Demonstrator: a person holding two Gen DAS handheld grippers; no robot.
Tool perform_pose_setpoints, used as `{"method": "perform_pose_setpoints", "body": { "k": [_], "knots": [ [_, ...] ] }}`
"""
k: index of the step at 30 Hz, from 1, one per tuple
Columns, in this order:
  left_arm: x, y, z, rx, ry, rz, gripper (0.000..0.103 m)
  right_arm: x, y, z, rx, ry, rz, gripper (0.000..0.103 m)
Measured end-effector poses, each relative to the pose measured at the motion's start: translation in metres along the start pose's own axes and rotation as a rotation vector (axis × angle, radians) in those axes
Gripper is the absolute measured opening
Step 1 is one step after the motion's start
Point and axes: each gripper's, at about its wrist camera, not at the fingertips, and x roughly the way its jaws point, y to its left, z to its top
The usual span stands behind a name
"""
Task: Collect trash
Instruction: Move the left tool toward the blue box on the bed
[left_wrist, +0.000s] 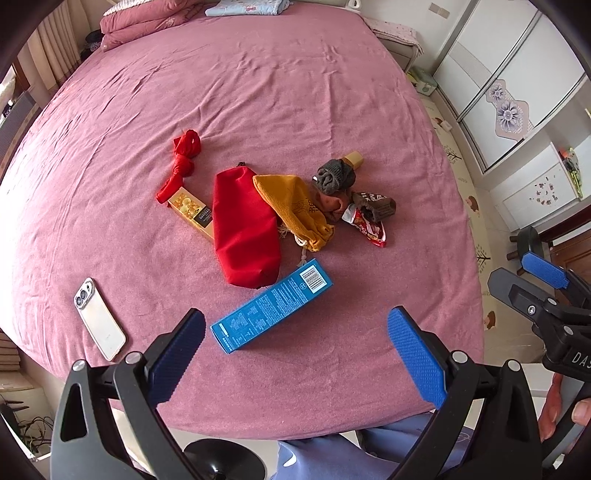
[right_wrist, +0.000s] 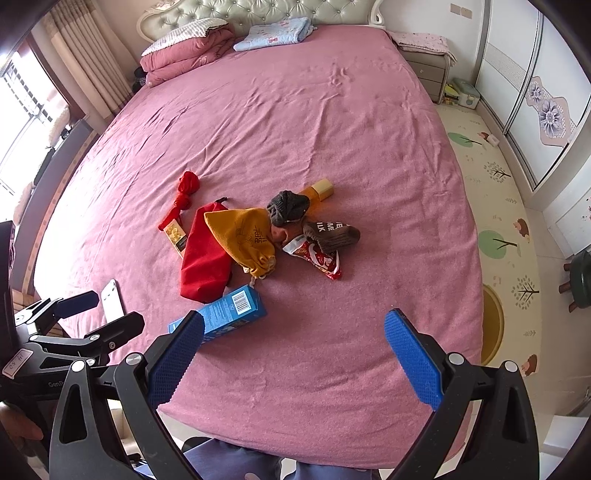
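A pink bed (right_wrist: 332, 110) fills the scene. A white phone (left_wrist: 99, 319) lies near its left edge. At the far left sits a folded pink quilt (right_wrist: 181, 59), with a light blue blanket (right_wrist: 275, 33) to its right. Beyond the bed's far right corner stands a nightstand (right_wrist: 428, 70). A patterned play mat (right_wrist: 491, 206) covers the floor on the right, beside white wardrobe doors (right_wrist: 532, 92).

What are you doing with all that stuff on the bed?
A person holds a claw in each hand over the pink bed. Both the left claw and right claw are open and empty. A blue box, red pouch, yellow drawstring bag, socks, snack wrapper and phone lie untouched.
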Motion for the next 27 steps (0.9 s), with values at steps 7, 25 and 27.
{"method": "perform_pose_setpoints", "body": {
  "k": [7, 25, 27],
  "knots": [
    [0.003, 0.003, -0.002, 0.017, 0.019, -0.01, 0.099, 0.001, 0.006, 0.0, -0.014, -0.013, 0.001, 0.094],
    [0.042, 0.006, -0.015, 0.172, 0.146, -0.02, 0.099, 0.033, 0.011, 0.004, 0.028, 0.05, 0.018, 0.094],
    [0.049, 0.006, -0.015, 0.191, 0.163, -0.023, 0.099, 0.04, 0.012, 0.005, 0.038, 0.052, 0.023, 0.094]
  ]
}}
